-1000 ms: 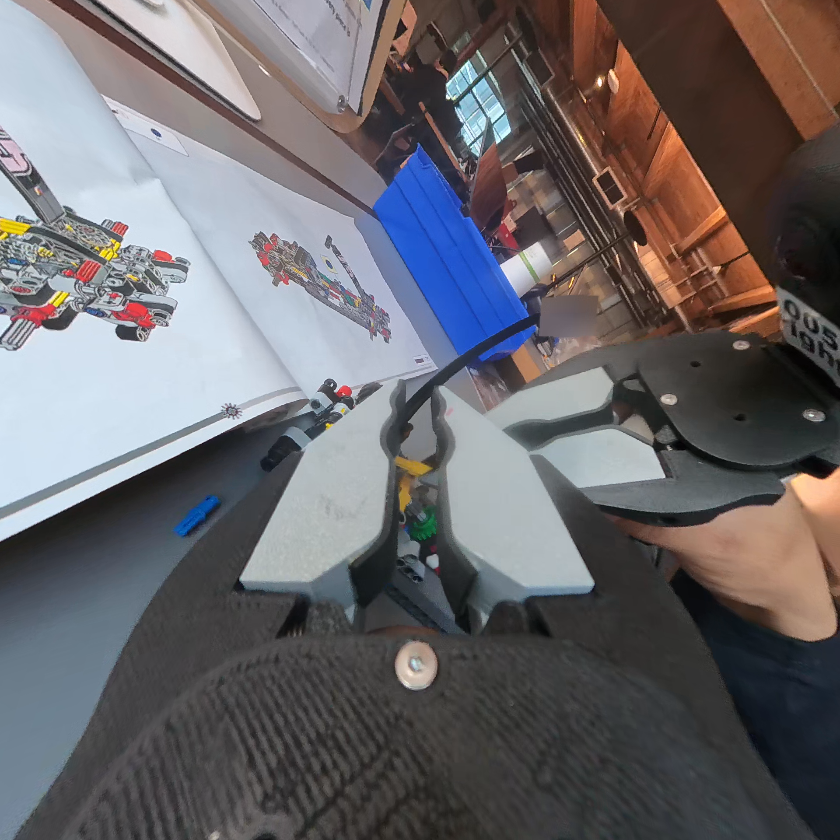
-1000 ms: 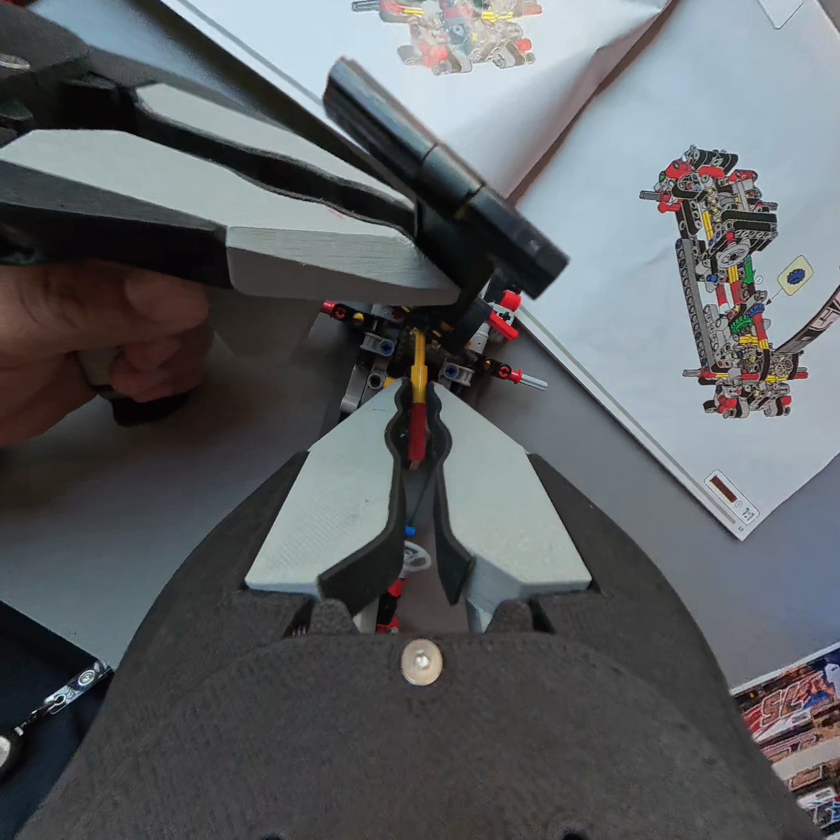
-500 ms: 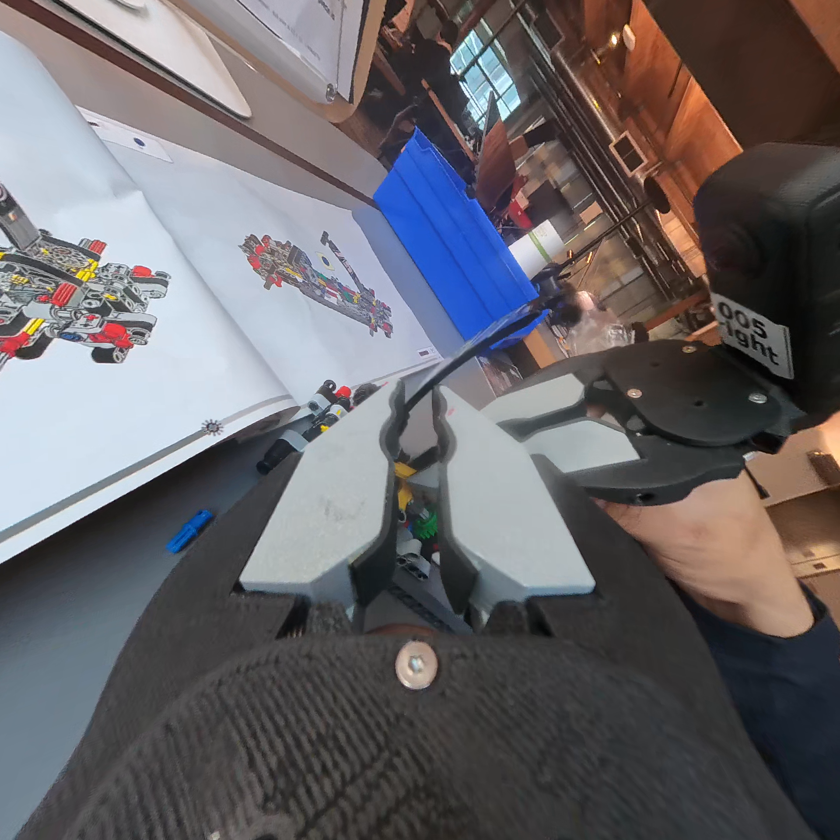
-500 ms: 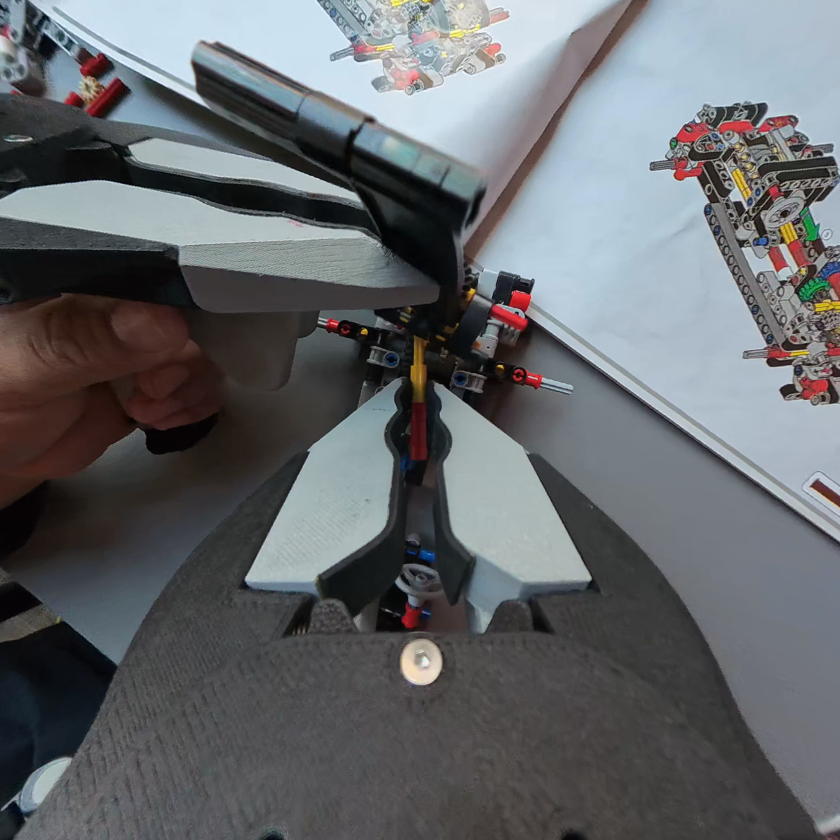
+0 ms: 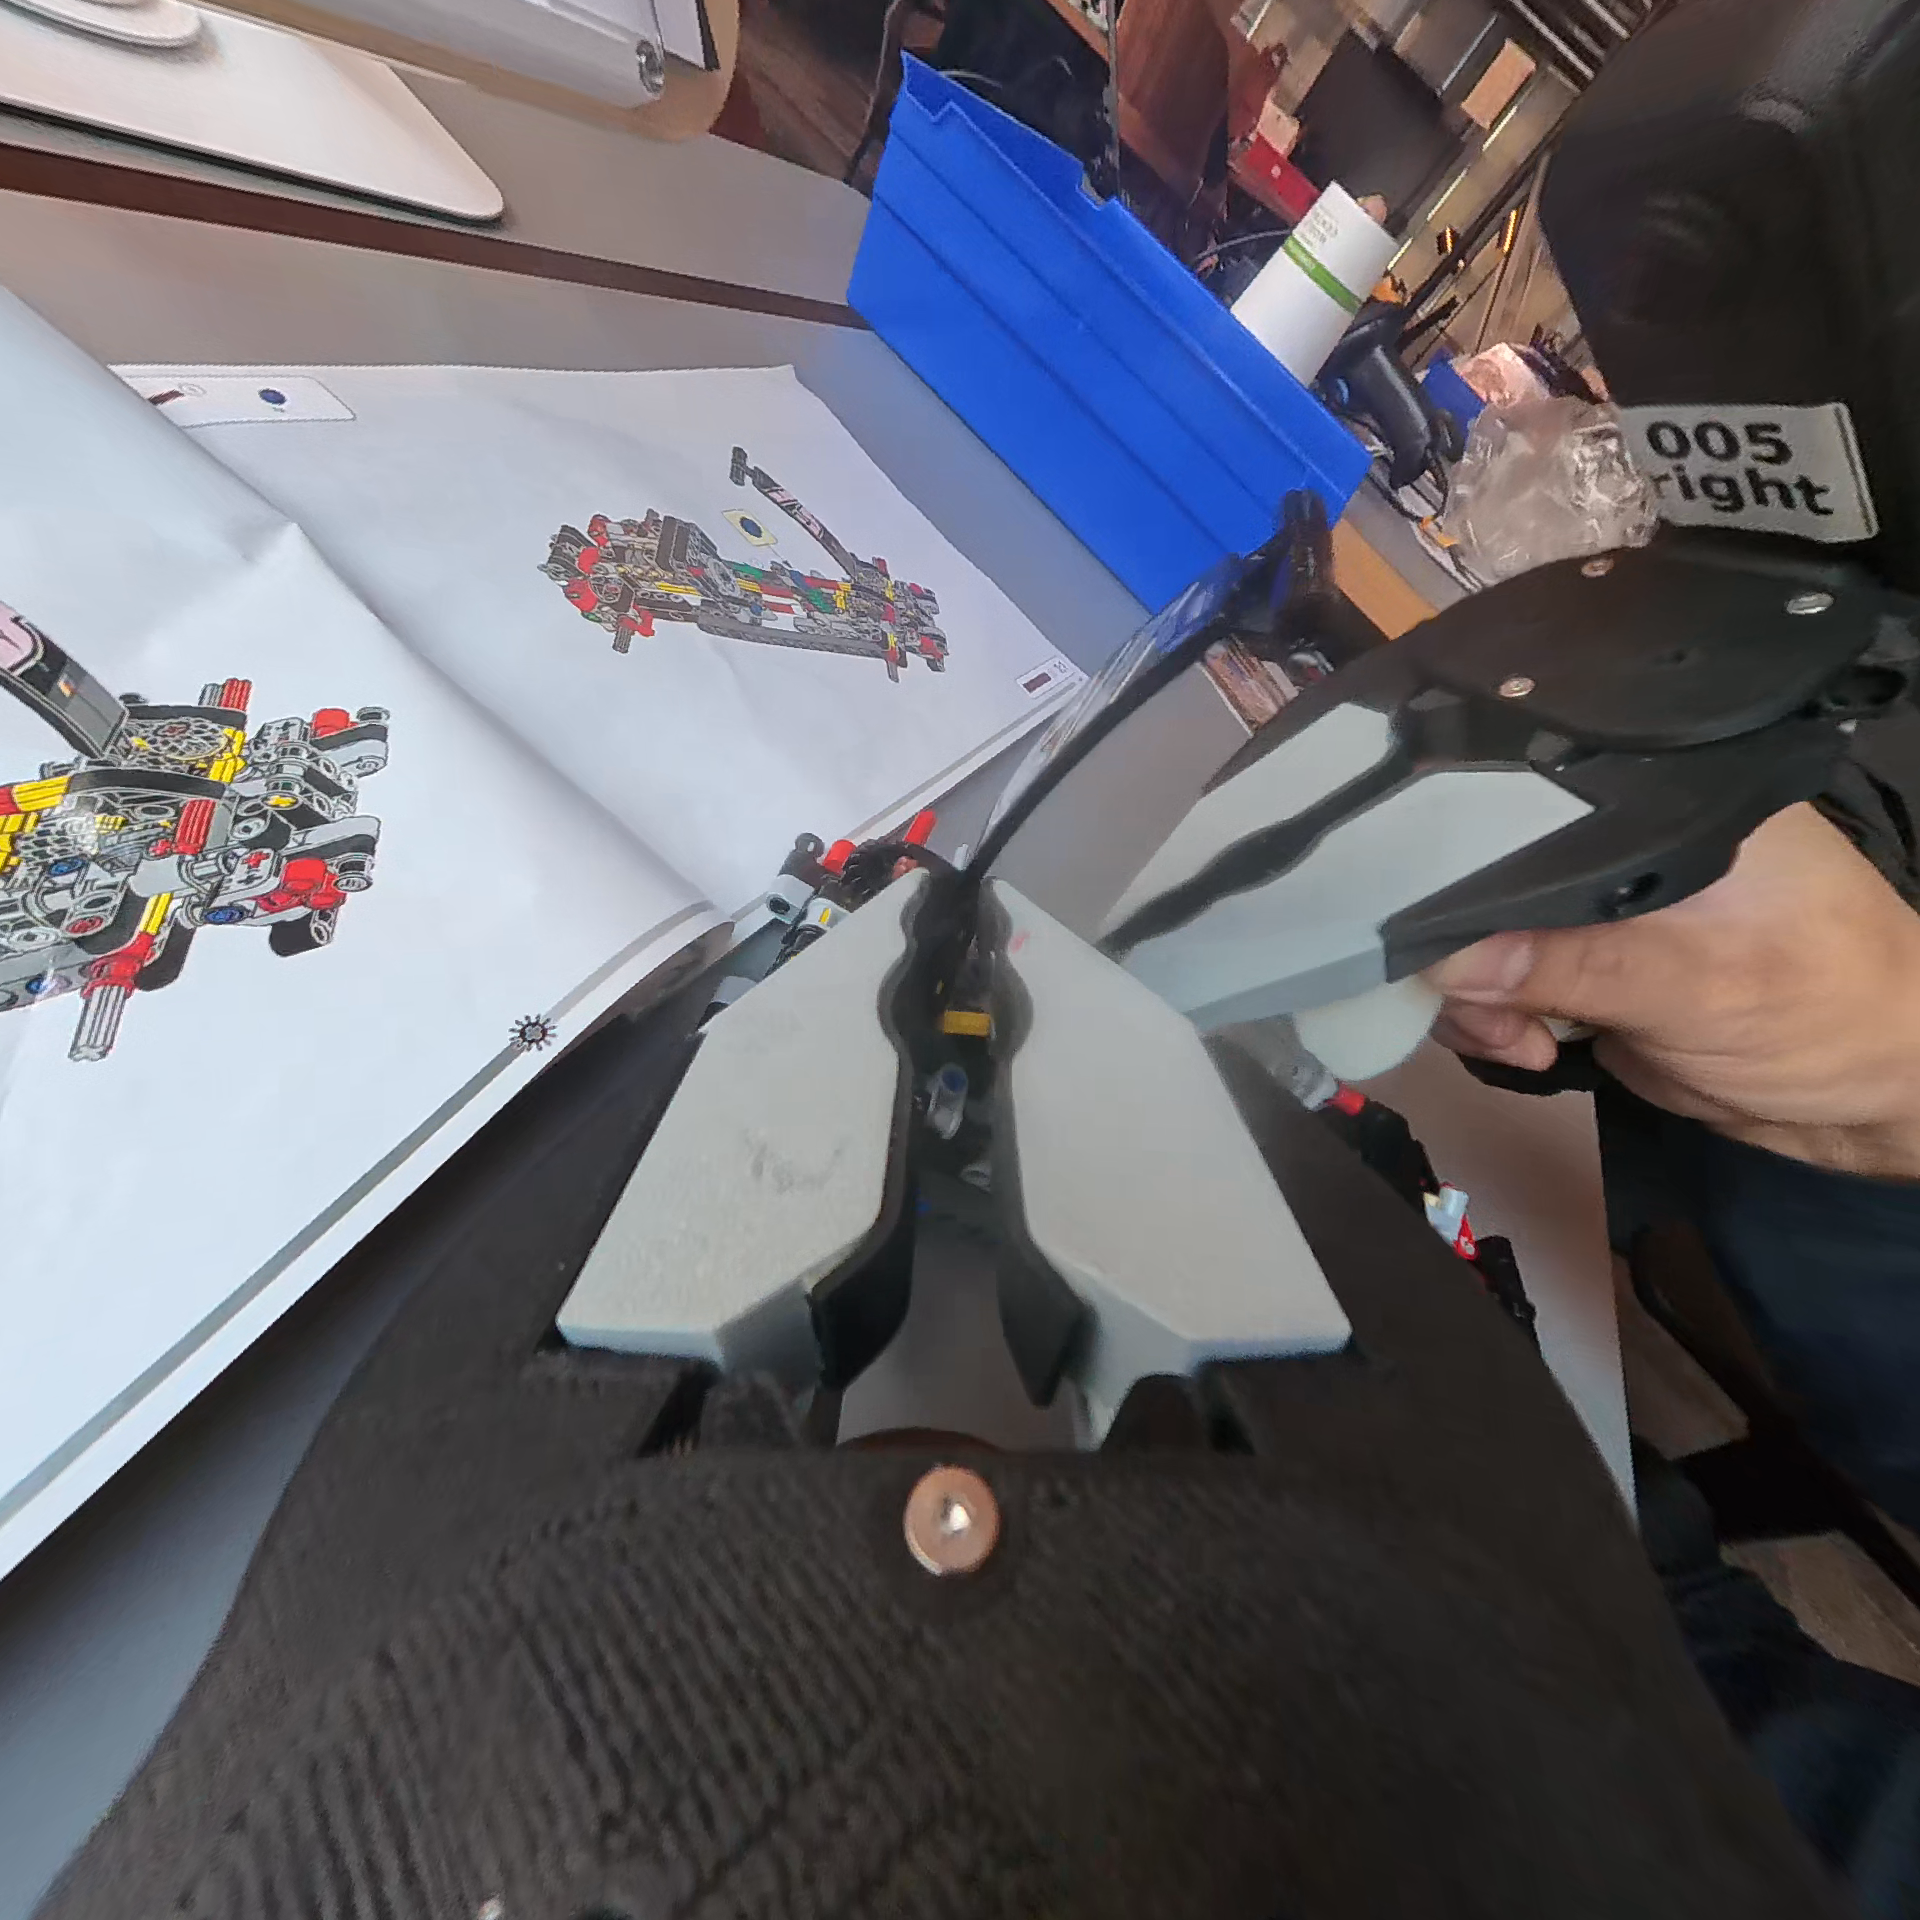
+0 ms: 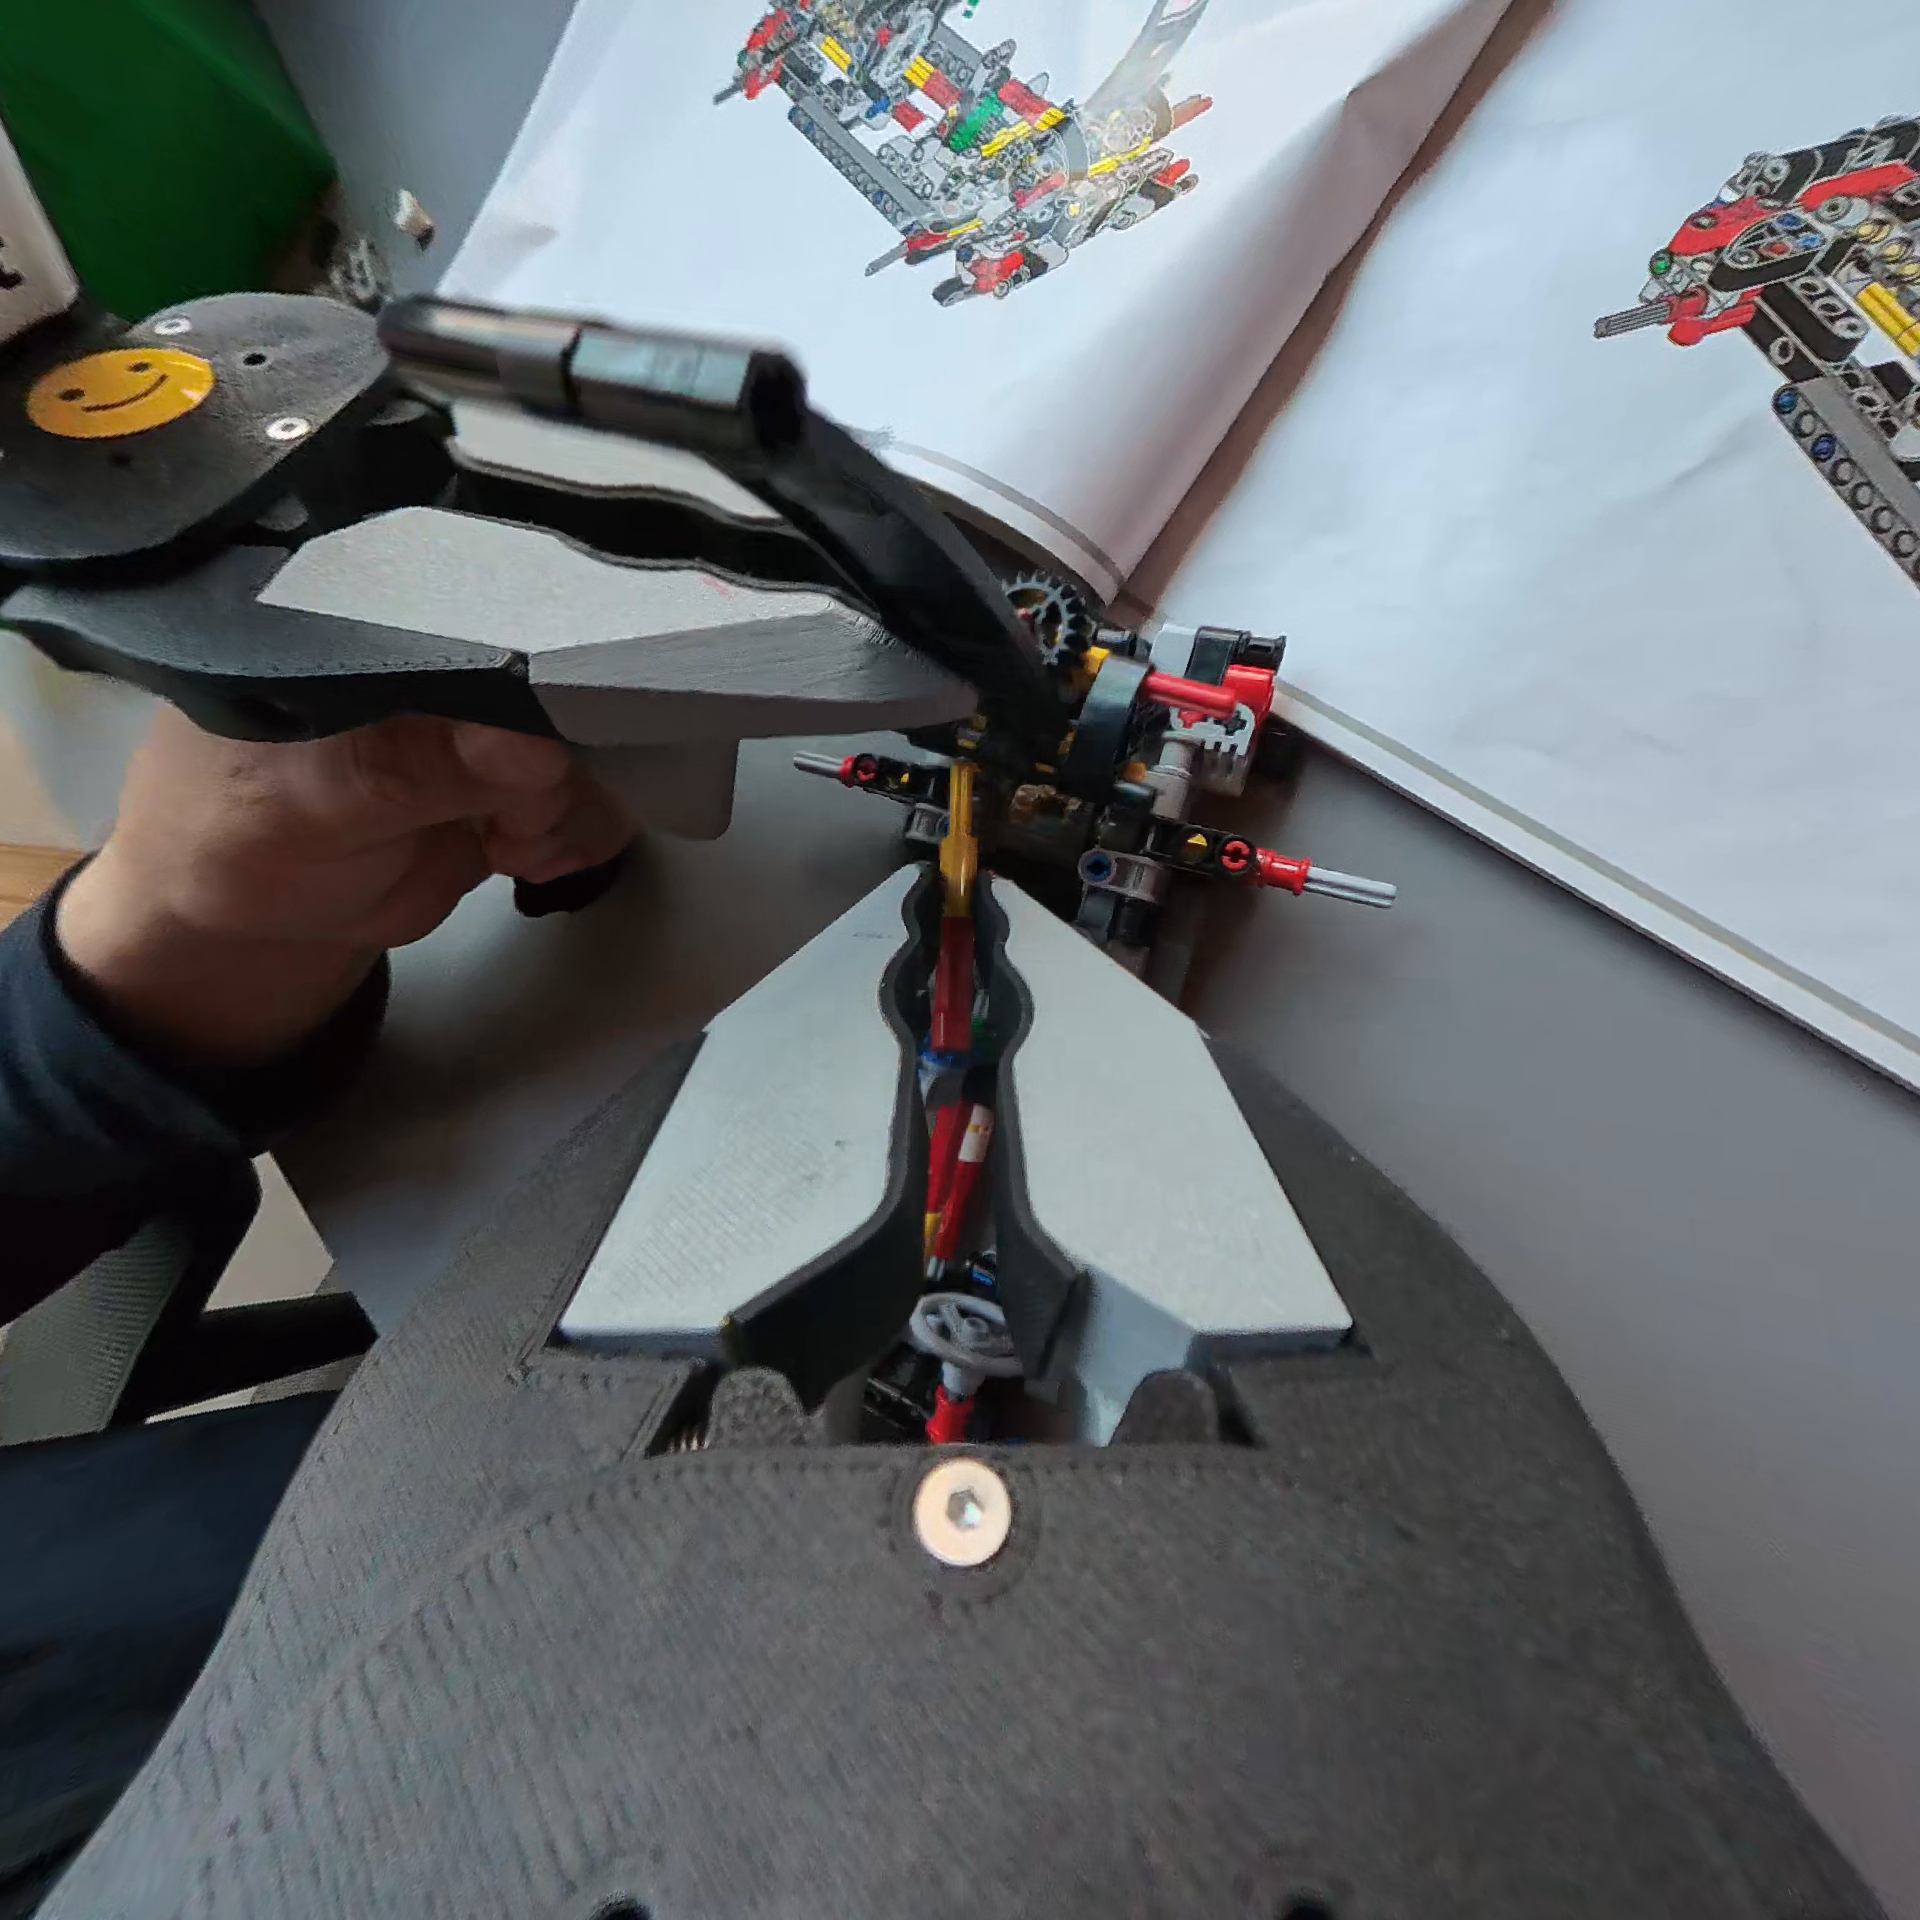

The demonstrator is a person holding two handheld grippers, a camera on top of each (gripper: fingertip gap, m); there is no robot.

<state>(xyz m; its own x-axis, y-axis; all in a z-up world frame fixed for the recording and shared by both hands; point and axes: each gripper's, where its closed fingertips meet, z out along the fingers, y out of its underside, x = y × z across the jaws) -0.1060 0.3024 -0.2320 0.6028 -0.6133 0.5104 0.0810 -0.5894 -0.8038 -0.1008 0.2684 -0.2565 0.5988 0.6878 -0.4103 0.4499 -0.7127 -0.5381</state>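
A: Report changes.

B: My left claw (image 5: 961,899) has narrowed from half a second ago and now pinches the long curved black plastic panel (image 5: 1091,748) rising ahead of its tips. My right claw (image 6: 961,904) remains clamped on the yellow-and-red axle (image 6: 956,914) of the multicoloured brick assembly (image 6: 1132,748).

A: Location?

B: The assembly sits directly ahead of both claws, on the grey surface (image 6: 1558,1195) beside the open white instruction booklet (image 6: 1403,520).

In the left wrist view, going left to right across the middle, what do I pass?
Open instruction booklet → brick model at its edge → left tool, shut on a curved black panel → right tool → the hand holding it.
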